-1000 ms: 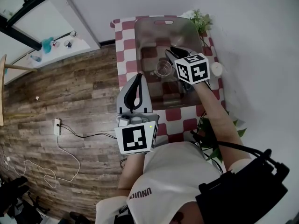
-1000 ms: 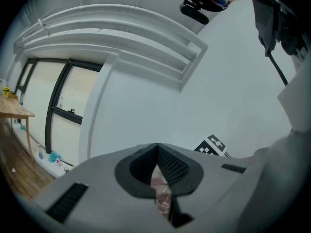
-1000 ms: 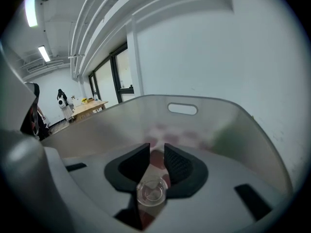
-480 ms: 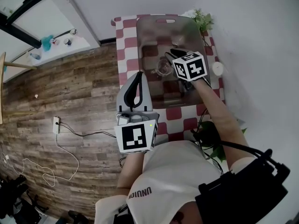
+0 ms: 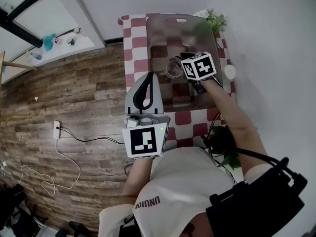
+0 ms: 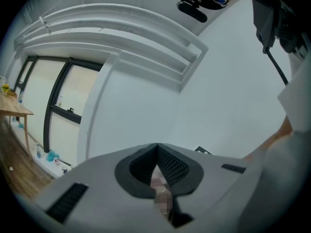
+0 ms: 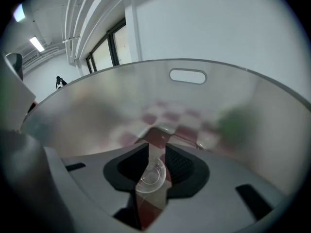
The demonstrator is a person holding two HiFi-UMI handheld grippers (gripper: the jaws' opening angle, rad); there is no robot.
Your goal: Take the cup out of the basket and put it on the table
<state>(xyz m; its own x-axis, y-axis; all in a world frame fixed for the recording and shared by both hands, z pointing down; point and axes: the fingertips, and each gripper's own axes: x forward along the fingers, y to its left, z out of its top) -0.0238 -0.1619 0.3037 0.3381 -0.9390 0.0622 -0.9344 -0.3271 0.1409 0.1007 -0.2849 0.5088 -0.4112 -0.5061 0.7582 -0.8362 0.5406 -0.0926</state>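
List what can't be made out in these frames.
- Right gripper view: whether the right gripper clamps the cup or only frames it. The clear glass is blurred.
- Head view: the small items at top left are too small to identify.
- Left gripper view: the table and basket are out of frame. The left gripper, shut, faces a wall.

The left gripper [image 6: 156, 147] points up at a white wall [image 6: 228, 91], its jaws meeting at the tips. A dark-framed window [image 6: 58, 110] stands at left, with a wooden table [image 6: 14, 111] at the far left edge.
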